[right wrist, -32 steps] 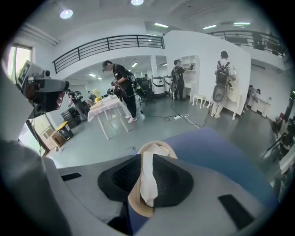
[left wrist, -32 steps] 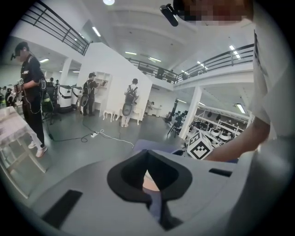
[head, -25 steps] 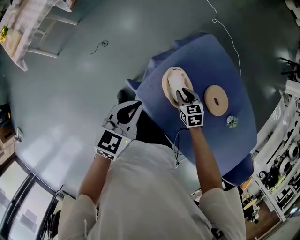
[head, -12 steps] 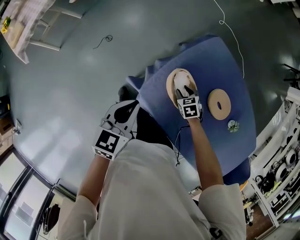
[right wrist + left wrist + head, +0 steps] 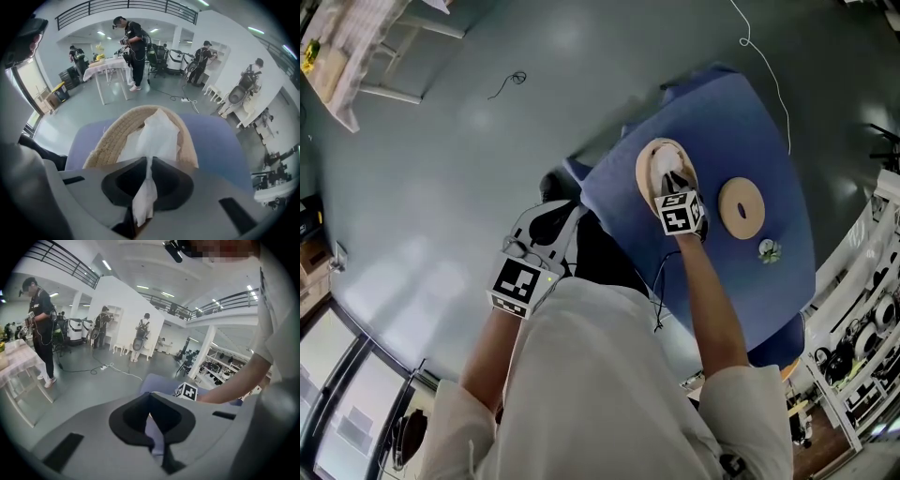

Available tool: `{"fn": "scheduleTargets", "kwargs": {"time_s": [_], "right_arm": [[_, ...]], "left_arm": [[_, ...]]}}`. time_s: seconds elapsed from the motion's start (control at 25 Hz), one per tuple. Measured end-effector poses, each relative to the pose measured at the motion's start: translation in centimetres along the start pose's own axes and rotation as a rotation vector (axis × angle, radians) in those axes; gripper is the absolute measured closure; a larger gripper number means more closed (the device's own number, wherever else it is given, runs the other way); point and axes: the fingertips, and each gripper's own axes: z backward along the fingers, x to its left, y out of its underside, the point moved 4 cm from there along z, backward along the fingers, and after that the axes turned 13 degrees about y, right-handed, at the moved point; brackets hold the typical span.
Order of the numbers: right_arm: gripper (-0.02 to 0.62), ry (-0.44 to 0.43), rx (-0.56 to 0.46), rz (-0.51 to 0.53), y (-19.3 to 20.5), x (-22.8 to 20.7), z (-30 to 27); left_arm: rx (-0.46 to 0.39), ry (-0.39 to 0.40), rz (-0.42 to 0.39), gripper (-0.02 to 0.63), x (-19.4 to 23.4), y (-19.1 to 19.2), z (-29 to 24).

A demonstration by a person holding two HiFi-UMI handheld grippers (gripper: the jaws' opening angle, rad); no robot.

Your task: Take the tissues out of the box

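Head view looks steeply down; both gripper views face forward, all sharing the blue table [image 5: 741, 122].

In the head view the right gripper [image 5: 675, 178] — jaws closing with the tissue [image 5: 155, 133] between them — covers the pinched spot and part of the box [image 5: 642, 171]. In the right gripper view the box's near side is hidden behind the gripper's body. A small object [image 5: 766, 249] on the counter [image 5: 773, 141] is too small to tell

Premises: large open hall in use as a lab or workshop. Noted: bare grey floor [image 5: 441, 187] with a loose cable [image 5: 508, 82] at upper left of the head view and equipment racks [image 5: 862, 347] at its right edge. Also noted, in the right gripper view: mezzanine railing [image 5: 131, 5] along the top, standing persons [image 5: 133, 42] beside a white table [image 5: 110, 65].
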Motion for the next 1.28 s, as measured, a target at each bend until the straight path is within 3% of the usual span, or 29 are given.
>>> {"fn": "scheduleTargets", "kwargs": {"time_s": [0.44, 0.76, 1.28], "right_arm": [[0.554, -0.060, -0.105, -0.191, 0.2, -1.1, 3.6], [0.557, -0.104, -0.162, -0.493, 0.7, -2.8, 6.5], [0.557, -0.040, -0.291, -0.640, 1.5, -4.1, 12.1]], "left_arm": [[-0.002, -0.013, -0.023, 0.600, -0.1, -1.1, 2.1], [-0.019, -0.020, -0.043, 0.600, -0.2, -1.7, 4.0], [-0.039, 0.026, -0.100, 0.598, -1.2, -2.2, 5.3]]}}
